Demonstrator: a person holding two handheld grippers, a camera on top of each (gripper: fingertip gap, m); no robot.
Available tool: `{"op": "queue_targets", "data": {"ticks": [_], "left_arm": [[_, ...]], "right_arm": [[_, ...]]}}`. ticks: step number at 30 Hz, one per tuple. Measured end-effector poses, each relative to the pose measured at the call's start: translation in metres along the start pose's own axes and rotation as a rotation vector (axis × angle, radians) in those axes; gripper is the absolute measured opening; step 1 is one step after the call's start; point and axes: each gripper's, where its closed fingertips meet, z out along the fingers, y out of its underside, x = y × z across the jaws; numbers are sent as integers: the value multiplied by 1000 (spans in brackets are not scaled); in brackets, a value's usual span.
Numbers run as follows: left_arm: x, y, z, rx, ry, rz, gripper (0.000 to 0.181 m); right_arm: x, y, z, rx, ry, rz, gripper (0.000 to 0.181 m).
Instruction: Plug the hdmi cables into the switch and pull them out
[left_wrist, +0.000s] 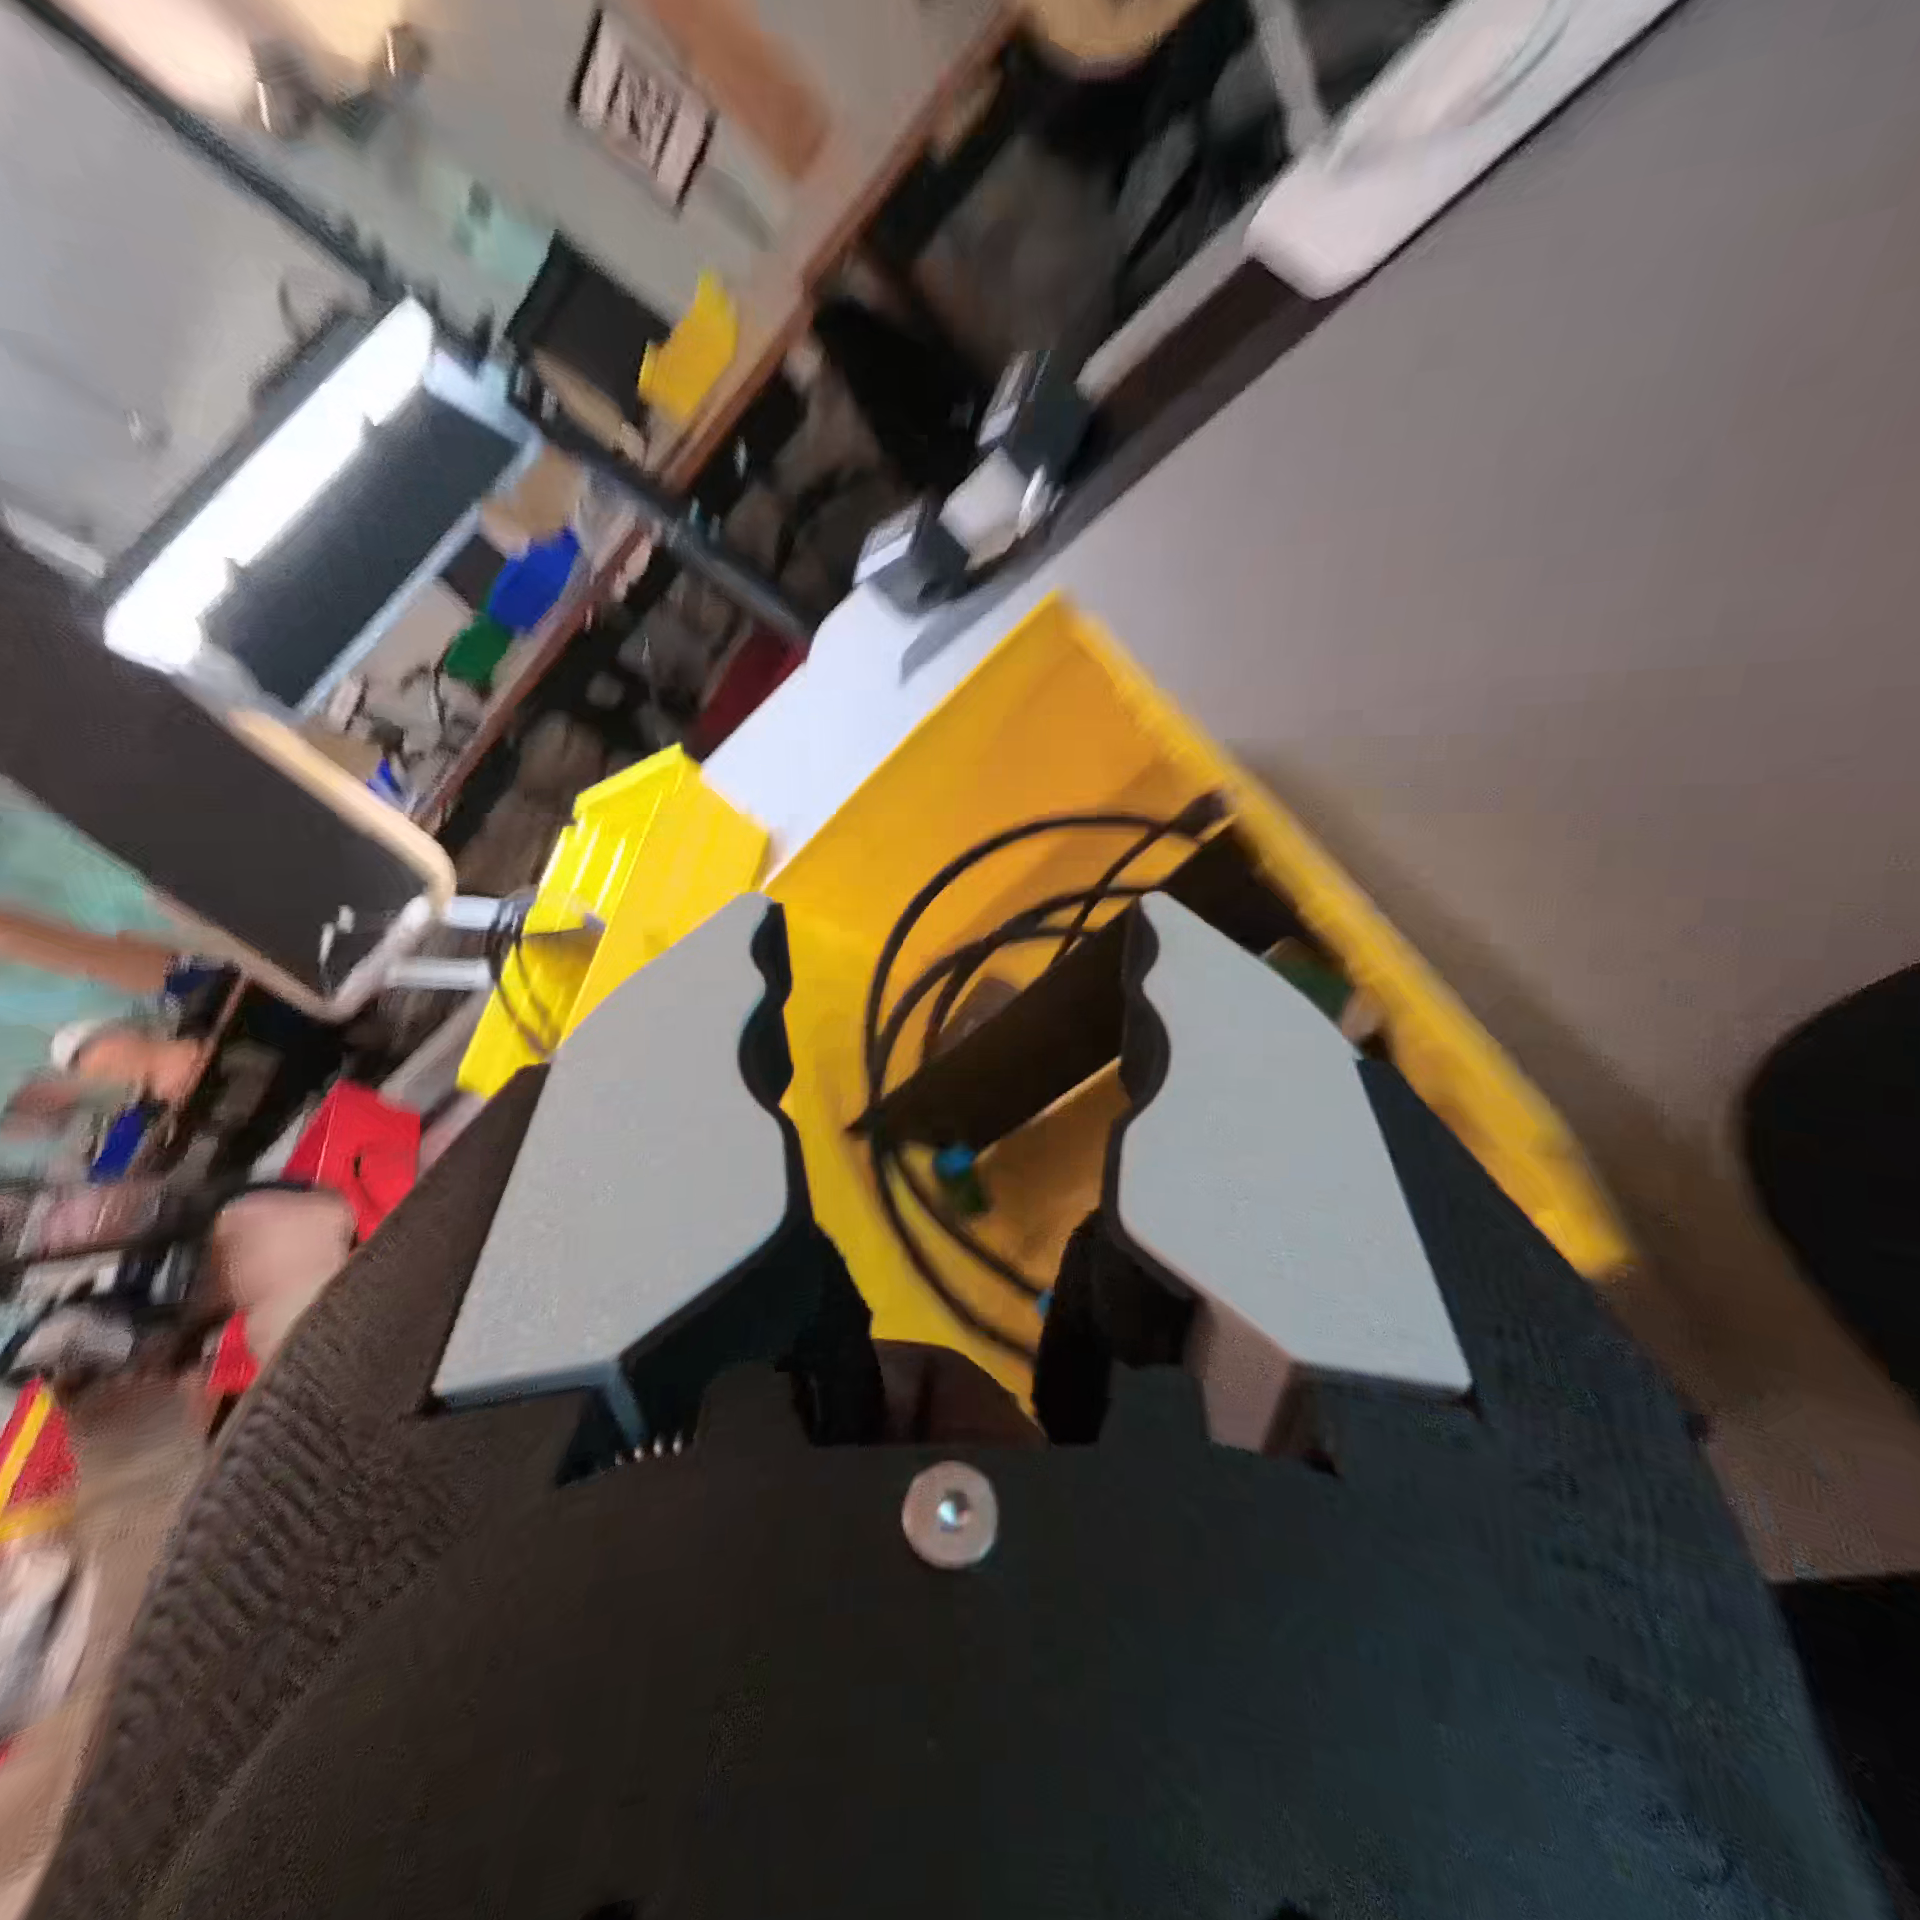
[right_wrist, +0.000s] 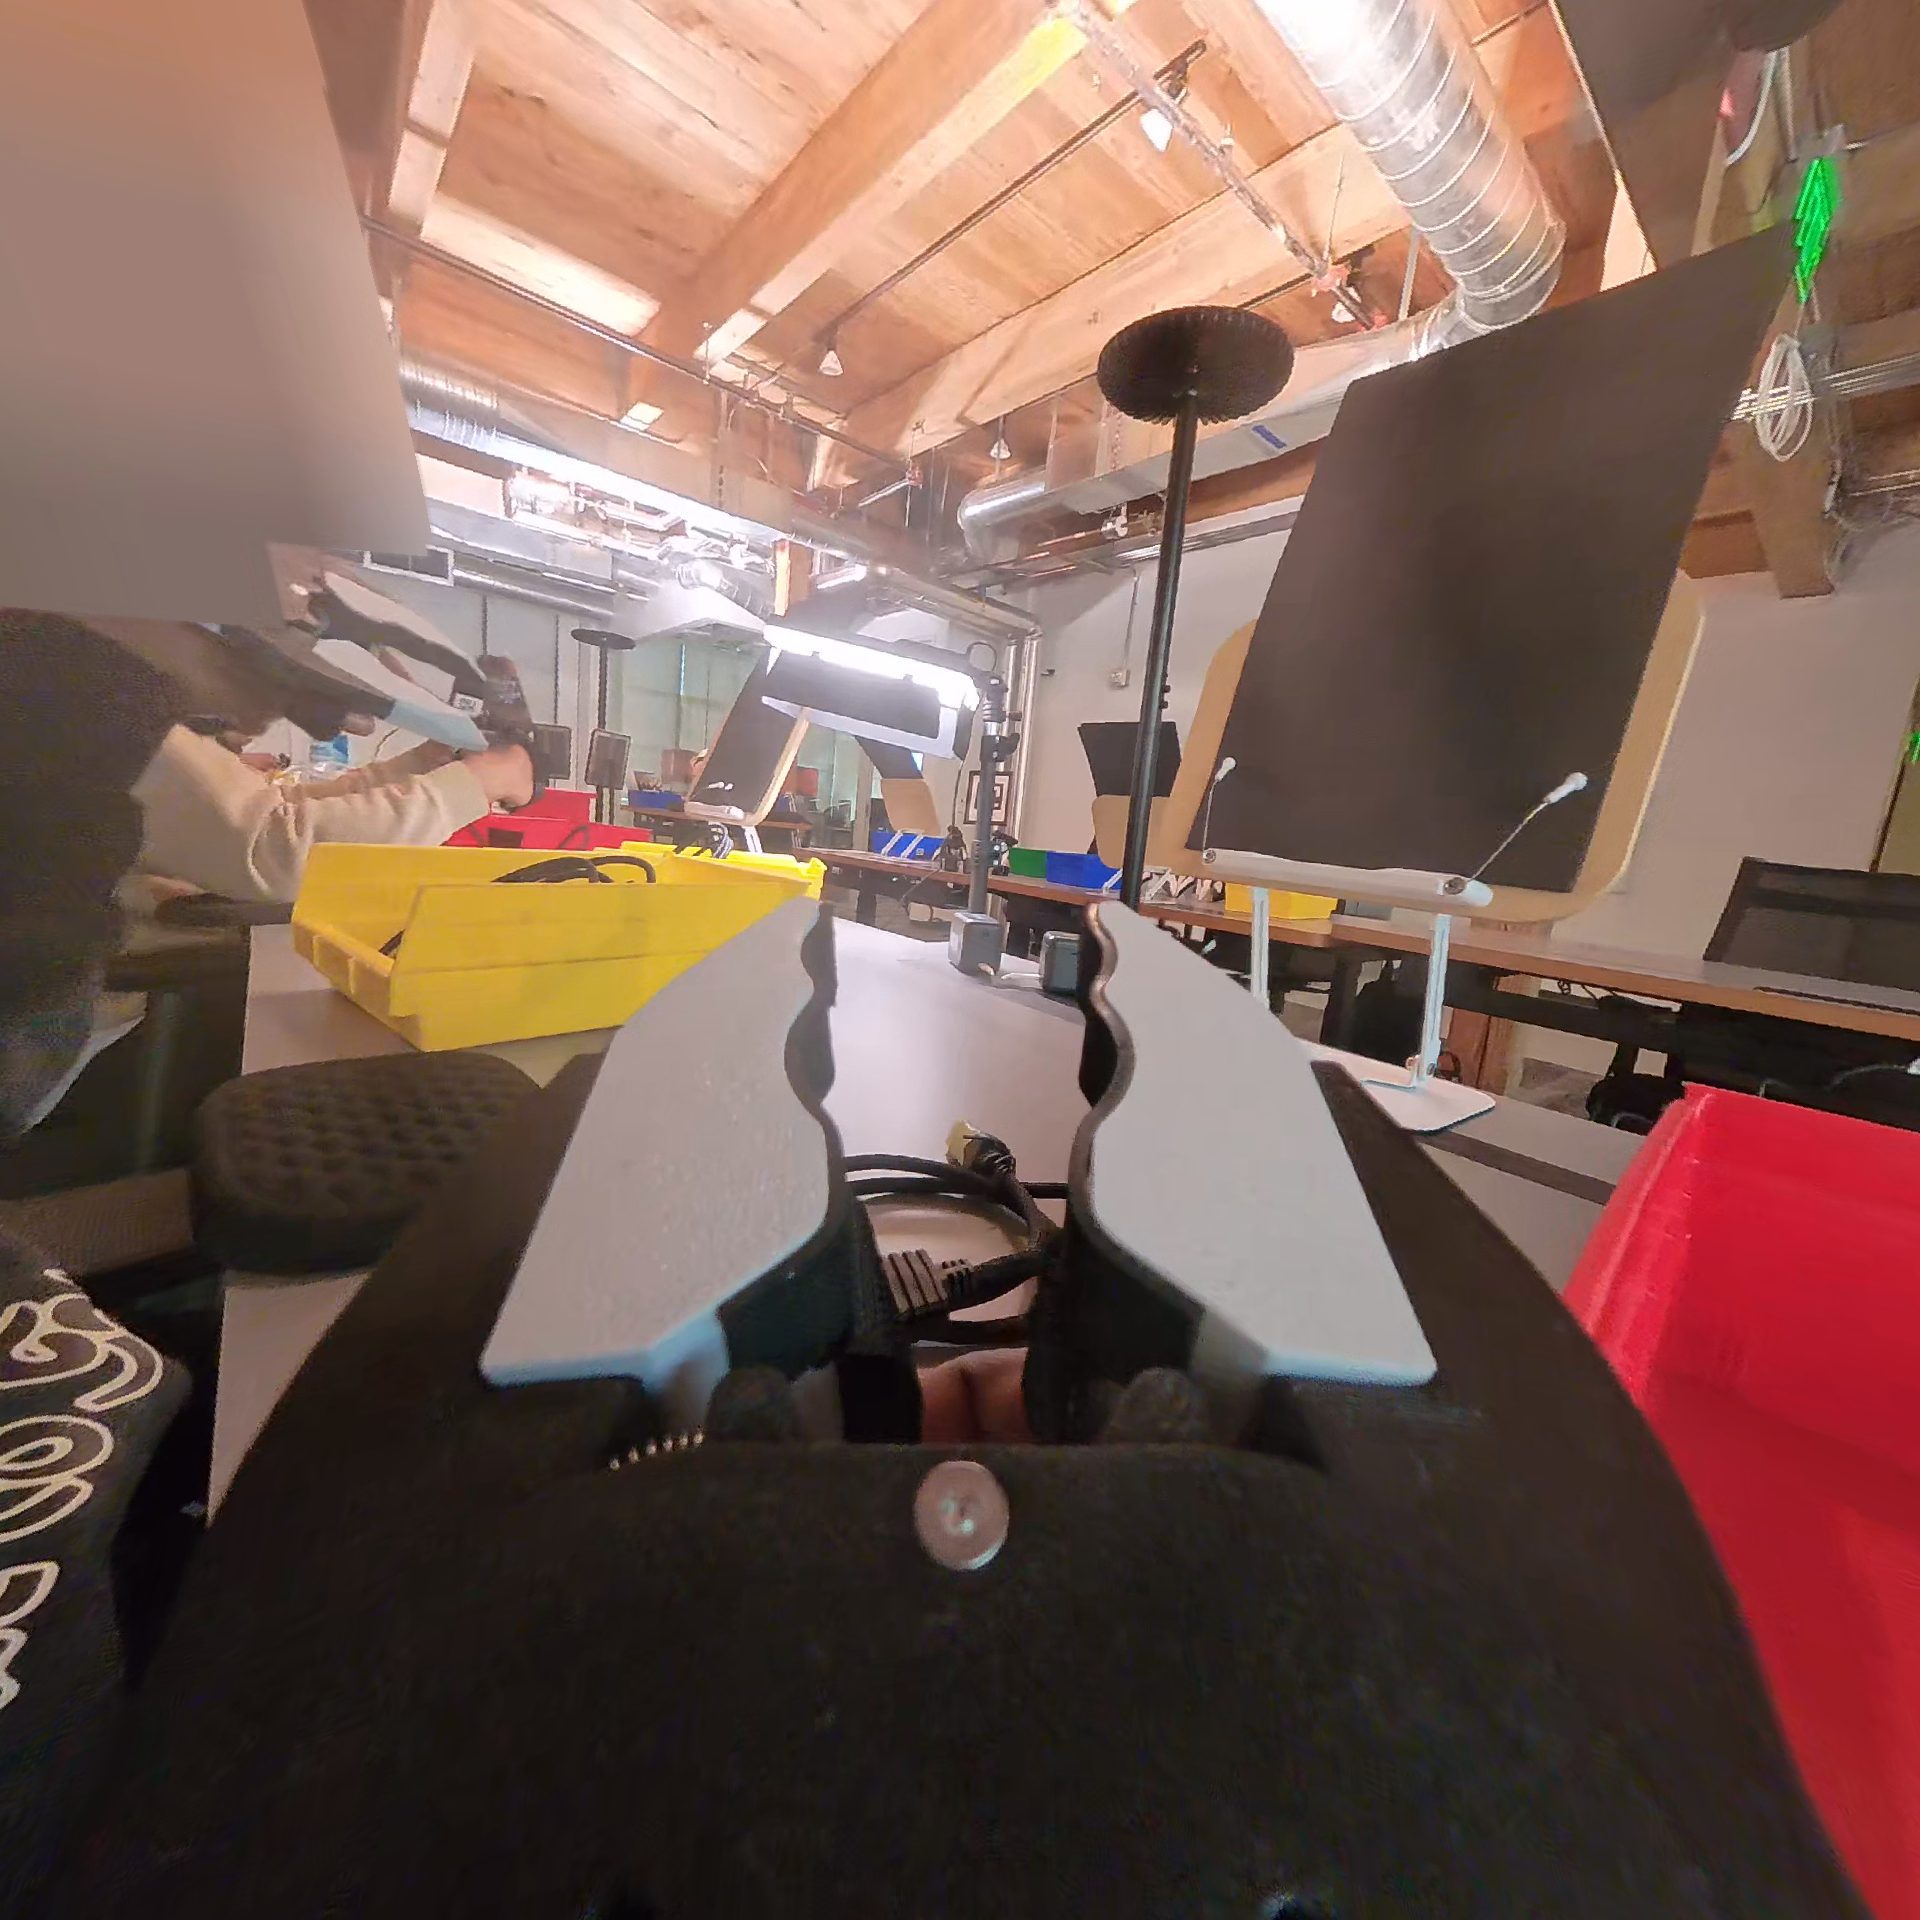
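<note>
Hovering left gripper: the left gripper (left_wrist: 956, 914) hung tilted above a yellow bin (left_wrist: 1039, 727), its two grey fingers (left_wrist: 665, 1122) spread wide with nothing between them.
Left view sharpness: the whole left wrist view was smeared, so fine detail in the bin could not be made out.
Cables in bin: thin black cables (left_wrist: 935, 935) lay looped in loose coils on the bin's yellow floor, one end running up toward the far corner; small blue and green bits (left_wrist: 951, 1164) sat among the loops.
Dark block in bin: a flat, dark, oblong piece (left_wrist: 1029, 1049) lay inside the coils; whether it was the switch could not be told.
Right gripper: the right gripper (right_wrist: 956, 935) sat low over a grey table (right_wrist: 935, 1029), fingers held well apart and gripping nothing.
Cables by right gripper: a bundle of black cable (right_wrist: 956, 1184) lay on the table between the finger bases, with a ribbed black plug boot (right_wrist: 920, 1283) and a pale metal connector tip (right_wrist: 961, 1138) showing.
Bins in right view: a yellow bin (right_wrist: 520, 956) holding black cable stood at the left on the table, and a red bin (right_wrist: 1766, 1299) was close at the right edge.
Other gripper: the left gripper showed in the right view too, raised above the yellow bin.
Background: a black board (right_wrist: 1496, 644) on a white stand stood beyond the table.
</note>
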Motion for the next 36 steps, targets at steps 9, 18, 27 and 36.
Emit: {"op": "queue_targets", "data": {"ticks": [9, 18, 27, 36], "left_arm": [[-37, 91, 75, -130, -173, -146, 34], [-34, 101, 104, -97, -106, -344, 36], [-26, 121, 110, -191, -77, -337, 34], [-29, 139, 113, -251, -129, -251, 19]], "right_arm": [[2, -2, -2, 16, -7, 29, 42], [1, -1, -1, 9, -4, 15, 39], [1, -1, -1, 12, -2, 16, 38], [2, -1, 0, 14, 2, 19, 37]]}}
